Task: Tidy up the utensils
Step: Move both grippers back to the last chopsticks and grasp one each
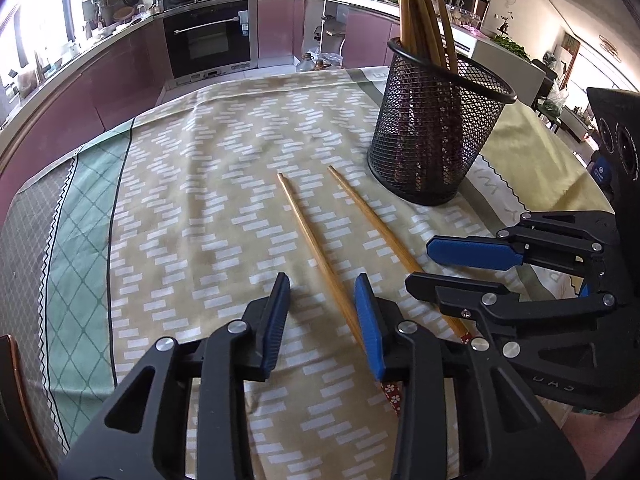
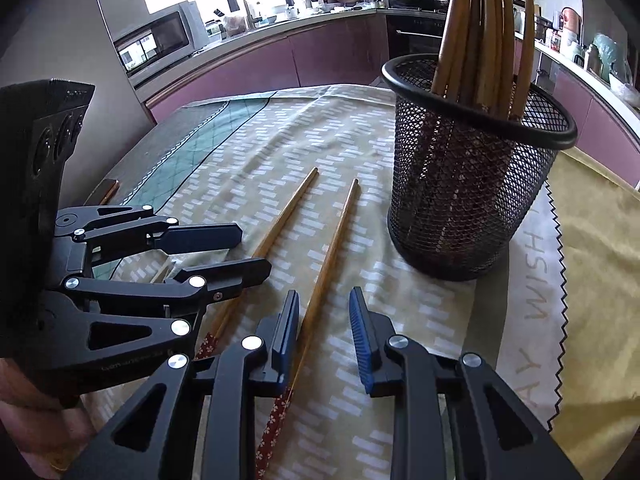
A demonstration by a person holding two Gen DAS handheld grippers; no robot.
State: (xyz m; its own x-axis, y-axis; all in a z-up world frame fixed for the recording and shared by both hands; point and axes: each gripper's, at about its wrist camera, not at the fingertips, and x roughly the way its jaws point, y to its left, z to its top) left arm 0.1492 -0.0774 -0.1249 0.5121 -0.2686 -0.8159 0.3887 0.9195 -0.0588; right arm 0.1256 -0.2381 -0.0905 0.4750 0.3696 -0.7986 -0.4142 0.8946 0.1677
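Note:
Two wooden chopsticks with red flowered ends lie side by side on the patterned tablecloth: the left chopstick [image 1: 316, 248] [image 2: 272, 236] and the right chopstick [image 1: 376, 220] [image 2: 332, 248]. A black mesh holder [image 1: 436, 128] [image 2: 472, 168] with several wooden chopsticks upright stands just beyond them to the right. My left gripper [image 1: 322, 284] is open and empty, low over the left chopstick. My right gripper [image 2: 324, 300] is open and empty, over the right chopstick; it also shows in the left wrist view [image 1: 420, 262]. The left gripper shows in the right wrist view [image 2: 256, 252].
The tablecloth [image 1: 192, 200] covers the table, with a yellow cloth [image 2: 592, 280] to the right of the holder. Purple kitchen cabinets and an oven [image 1: 208, 36] stand behind the table.

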